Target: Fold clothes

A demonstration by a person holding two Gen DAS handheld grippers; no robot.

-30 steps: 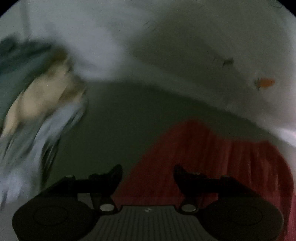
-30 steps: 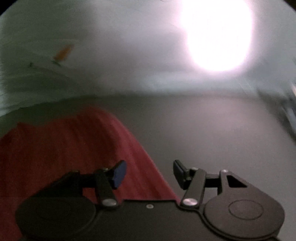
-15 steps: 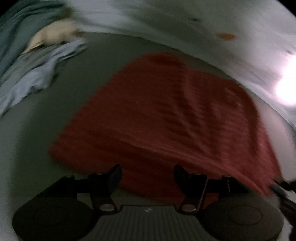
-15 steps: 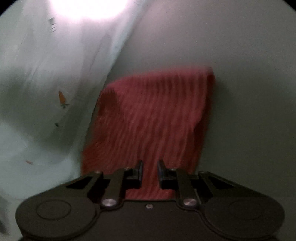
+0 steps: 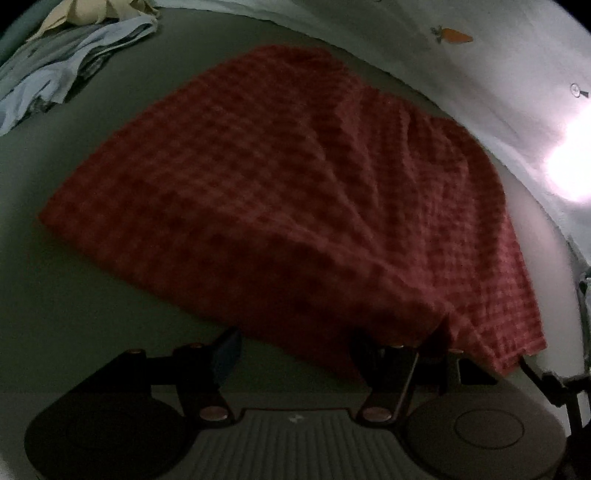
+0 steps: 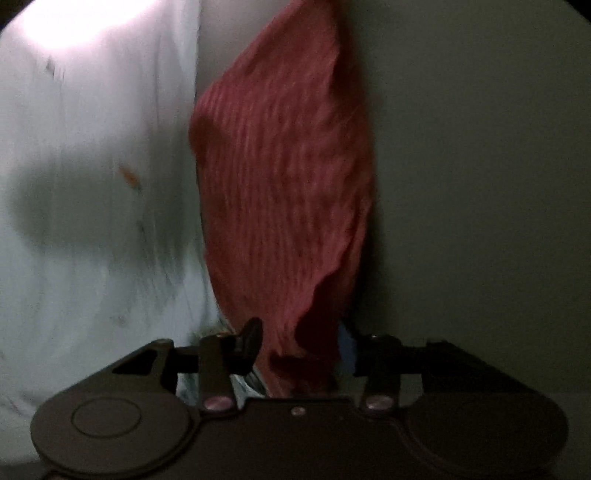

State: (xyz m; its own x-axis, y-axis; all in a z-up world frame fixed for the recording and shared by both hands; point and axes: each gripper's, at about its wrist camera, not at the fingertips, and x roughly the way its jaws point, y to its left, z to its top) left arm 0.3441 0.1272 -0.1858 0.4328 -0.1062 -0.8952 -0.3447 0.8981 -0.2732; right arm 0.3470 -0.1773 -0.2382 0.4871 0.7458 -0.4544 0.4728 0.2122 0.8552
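Observation:
A red checked cloth (image 5: 280,184) lies spread on a dark grey surface (image 5: 55,295). My left gripper (image 5: 295,350) is open at the cloth's near edge, its right finger under or against the hem, its left finger on bare surface. In the right wrist view the same cloth (image 6: 288,177) hangs lifted in a long drape. My right gripper (image 6: 299,343) is open with the cloth's near corner between its fingers; whether the pads touch it is hidden. The right gripper's tip shows at the left wrist view's right edge (image 5: 554,384).
A pile of light blue and cream clothes (image 5: 62,62) lies at the far left. A white sheet with a carrot print (image 5: 454,35) borders the surface at the back and right; it also shows in the right wrist view (image 6: 92,184). A bright light glare (image 5: 572,173) sits at right.
My left gripper has moved closer to the cloth's near edge. My right gripper, nearly shut half a second ago, has opened wider, and the cloth now hangs raised in front of it.

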